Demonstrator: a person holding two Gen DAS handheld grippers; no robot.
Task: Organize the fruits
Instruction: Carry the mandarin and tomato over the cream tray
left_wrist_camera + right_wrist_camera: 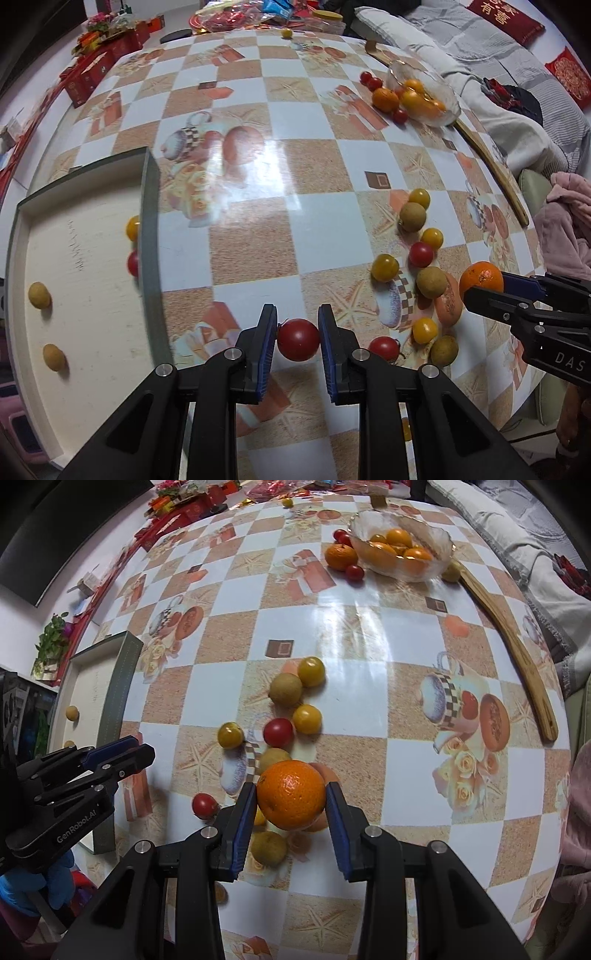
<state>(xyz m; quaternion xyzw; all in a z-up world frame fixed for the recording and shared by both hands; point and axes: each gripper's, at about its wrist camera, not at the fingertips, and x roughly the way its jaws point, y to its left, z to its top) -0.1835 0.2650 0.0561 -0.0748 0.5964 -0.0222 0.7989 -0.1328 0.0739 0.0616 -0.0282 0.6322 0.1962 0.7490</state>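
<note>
Left wrist: left gripper clamped on red cherry tomato, right gripper clamped on orange, both lifted above table's near edge; next, probably tomato to tray, orange to glass bowl

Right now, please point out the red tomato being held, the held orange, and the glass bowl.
red tomato (298,339): left wrist view, middle of its skin.
orange (291,795): right wrist view, centre of its peel.
glass bowl (441,539): right wrist view, right rim.
</note>
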